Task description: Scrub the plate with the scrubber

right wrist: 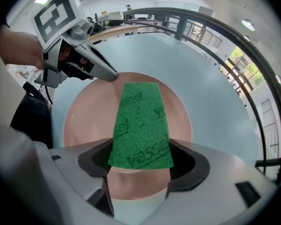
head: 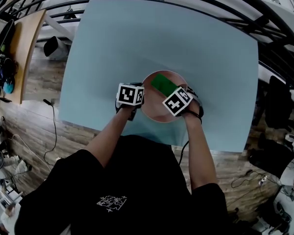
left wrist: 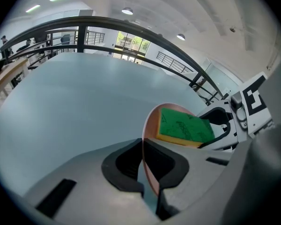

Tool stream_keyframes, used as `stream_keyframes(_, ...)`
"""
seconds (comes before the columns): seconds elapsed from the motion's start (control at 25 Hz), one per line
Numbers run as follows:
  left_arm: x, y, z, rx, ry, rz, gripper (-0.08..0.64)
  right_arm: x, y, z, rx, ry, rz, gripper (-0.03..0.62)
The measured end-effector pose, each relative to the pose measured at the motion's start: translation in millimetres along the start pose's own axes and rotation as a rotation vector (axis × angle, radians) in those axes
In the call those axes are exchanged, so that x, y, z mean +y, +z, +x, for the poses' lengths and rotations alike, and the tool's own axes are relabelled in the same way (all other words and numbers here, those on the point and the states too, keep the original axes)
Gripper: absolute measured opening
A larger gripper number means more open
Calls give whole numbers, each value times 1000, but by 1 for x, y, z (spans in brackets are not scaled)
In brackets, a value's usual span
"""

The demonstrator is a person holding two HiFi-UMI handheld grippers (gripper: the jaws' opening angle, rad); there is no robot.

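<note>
Two tools busy: left hand-held gripper (left wrist: 150, 171) clamps the rim of the plate (right wrist: 84, 121), which is on the bench (head: 137, 43) near the person. Right hand-held gripper (right wrist: 138, 165) pinches one end of the scrubber (right wrist: 140, 125), which lies on the plate. Plate looks stiff, slick and breakable, so grip the rim. Scrubber looks light, soft and bendy.

Worktop (head: 196, 58) open beyond the plate (head: 154, 112); my left tool (left wrist: 144, 163) and right tool (right wrist: 139, 149) crowd its near rim; railing (head: 225, 4) bounds far side.
</note>
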State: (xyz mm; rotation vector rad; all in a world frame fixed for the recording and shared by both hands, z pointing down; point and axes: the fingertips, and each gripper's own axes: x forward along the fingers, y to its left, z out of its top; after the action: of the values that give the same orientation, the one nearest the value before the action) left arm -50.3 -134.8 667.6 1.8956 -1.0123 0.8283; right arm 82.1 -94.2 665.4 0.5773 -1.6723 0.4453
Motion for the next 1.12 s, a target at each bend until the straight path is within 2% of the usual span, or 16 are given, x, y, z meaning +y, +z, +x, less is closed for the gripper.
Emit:
stream_keyframes(0.24,3,-3,1,-1,0,-13,17,-13,-39,-8,36,12,105,331)
stream_keyframes(0.52,3,-4,3,1,19,-6,17,-7,-76,-20,131,23,116,331)
stream_keyframes(0.76,2,-1,2,-3,28,-7,17,5,-105,-31,192,72,78,331)
stream_keyframes(1.12,0,-3,-2,-5,41,-14,17,31,-118,-41,232,85,-41,331)
